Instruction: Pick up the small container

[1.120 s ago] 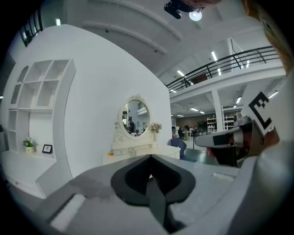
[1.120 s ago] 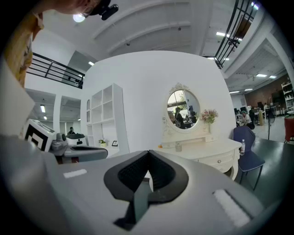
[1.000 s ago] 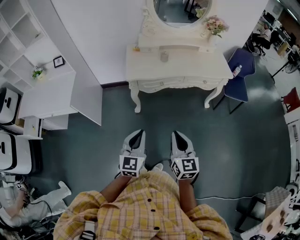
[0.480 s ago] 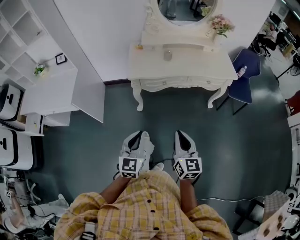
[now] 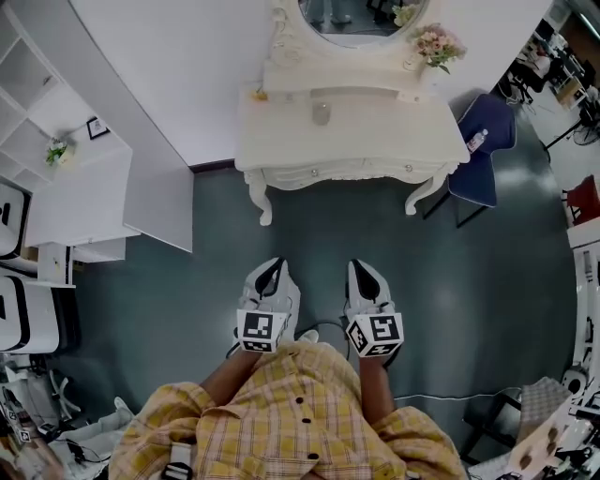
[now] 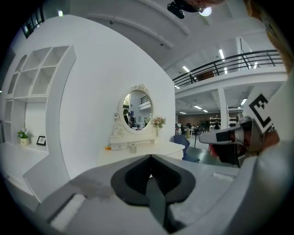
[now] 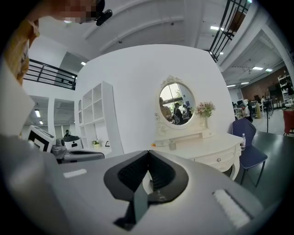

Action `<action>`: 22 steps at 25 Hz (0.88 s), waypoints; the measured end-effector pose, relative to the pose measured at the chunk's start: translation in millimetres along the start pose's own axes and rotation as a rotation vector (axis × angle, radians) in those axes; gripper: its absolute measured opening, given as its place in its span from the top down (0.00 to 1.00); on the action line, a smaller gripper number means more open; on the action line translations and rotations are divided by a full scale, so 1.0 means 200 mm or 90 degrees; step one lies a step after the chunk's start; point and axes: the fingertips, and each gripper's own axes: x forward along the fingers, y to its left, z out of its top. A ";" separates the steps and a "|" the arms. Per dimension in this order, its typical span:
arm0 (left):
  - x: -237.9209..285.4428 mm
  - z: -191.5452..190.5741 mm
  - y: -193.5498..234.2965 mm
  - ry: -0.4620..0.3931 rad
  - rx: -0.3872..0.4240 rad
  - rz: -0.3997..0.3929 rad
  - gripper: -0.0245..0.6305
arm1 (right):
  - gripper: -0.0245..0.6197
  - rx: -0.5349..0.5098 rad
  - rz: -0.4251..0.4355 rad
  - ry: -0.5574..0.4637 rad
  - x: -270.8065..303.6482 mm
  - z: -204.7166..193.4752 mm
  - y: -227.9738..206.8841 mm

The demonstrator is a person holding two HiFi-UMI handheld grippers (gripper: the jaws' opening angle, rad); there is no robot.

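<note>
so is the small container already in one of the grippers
No, the small container stands on the dressing table, well ahead of the left gripper and right gripper, both shut and empty.

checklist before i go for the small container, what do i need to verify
1. Container in sight: ok, it stands upright on the table, in front of the mirror.
2. Container free to grasp: ok, nothing touches it.
3. Within reach: not ok, the left gripper and the right gripper are both over the floor, well short of the table.
4. Jaws ready: not ok, both grippers are shut and empty; one must open first.
5. Way ahead: ok, nothing shows on the floor between the grippers and the table.
</note>
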 end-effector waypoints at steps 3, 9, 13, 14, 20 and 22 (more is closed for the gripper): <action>0.17 0.04 0.04 -0.003 -0.008 -0.009 0.97 | 0.98 -0.006 -0.008 0.004 0.14 0.05 -0.10; 0.47 0.18 0.21 -0.012 -0.021 -0.011 0.97 | 0.98 -0.016 -0.008 0.005 0.47 0.20 -0.18; 0.65 0.26 0.36 -0.009 -0.015 -0.011 0.97 | 0.98 -0.017 -0.012 0.000 0.70 0.29 -0.22; 0.70 0.27 0.41 -0.006 -0.013 -0.009 0.97 | 0.98 -0.017 -0.013 0.001 0.75 0.31 -0.22; 1.00 0.36 0.62 -0.004 -0.003 -0.025 0.97 | 0.98 -0.026 -0.014 -0.001 1.09 0.39 -0.25; 1.08 0.38 0.66 -0.001 0.004 -0.037 0.97 | 0.98 -0.021 -0.020 -0.003 1.18 0.40 -0.27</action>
